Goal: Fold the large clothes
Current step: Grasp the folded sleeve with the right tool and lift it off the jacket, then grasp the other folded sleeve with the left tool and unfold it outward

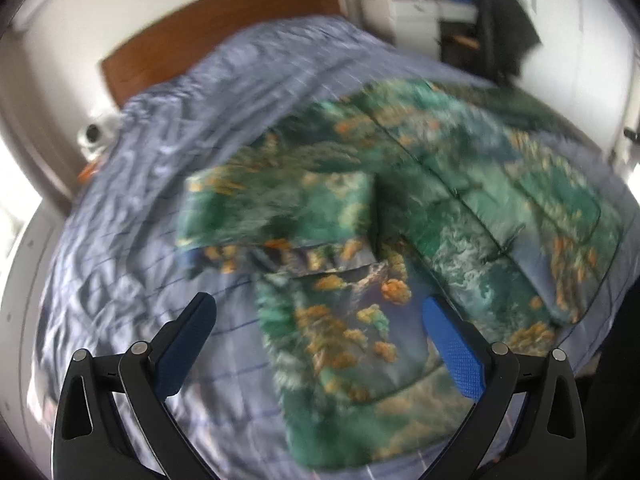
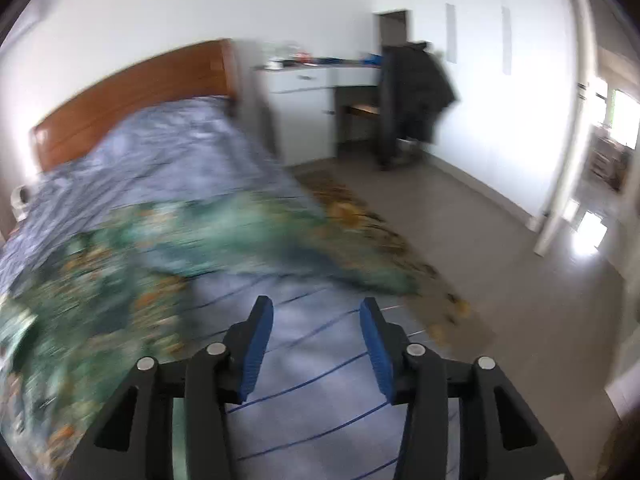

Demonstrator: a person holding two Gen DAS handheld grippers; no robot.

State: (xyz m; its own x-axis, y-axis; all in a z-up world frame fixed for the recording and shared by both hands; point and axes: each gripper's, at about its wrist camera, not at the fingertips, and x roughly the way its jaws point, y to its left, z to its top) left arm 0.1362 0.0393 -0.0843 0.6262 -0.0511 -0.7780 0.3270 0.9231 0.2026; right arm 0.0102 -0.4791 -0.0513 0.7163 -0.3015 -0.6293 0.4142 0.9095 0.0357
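the left gripper [image 1: 320,320] has two black plastic arms with long slotted cut-outs, each joined by round silver pivot pins, and its fingers [image 1: 454,348] end in flat blue pads with a fine dotted grip texture. the right gripper [image 2: 316,328] is built the same way: glossy black linkage arms, four silver pins across the top, and blue textured pads [image 2: 256,354] on the inner faces of its fingers. no cables, sleeves or skin show in either view.

We are in a home bedroom: a bed [image 2: 168,152] with a wooden headboard [image 2: 132,92], a white desk [image 2: 316,80] with drawers, a dark coat [image 2: 420,92] hanging by the wall, a patterned rug [image 2: 360,220].
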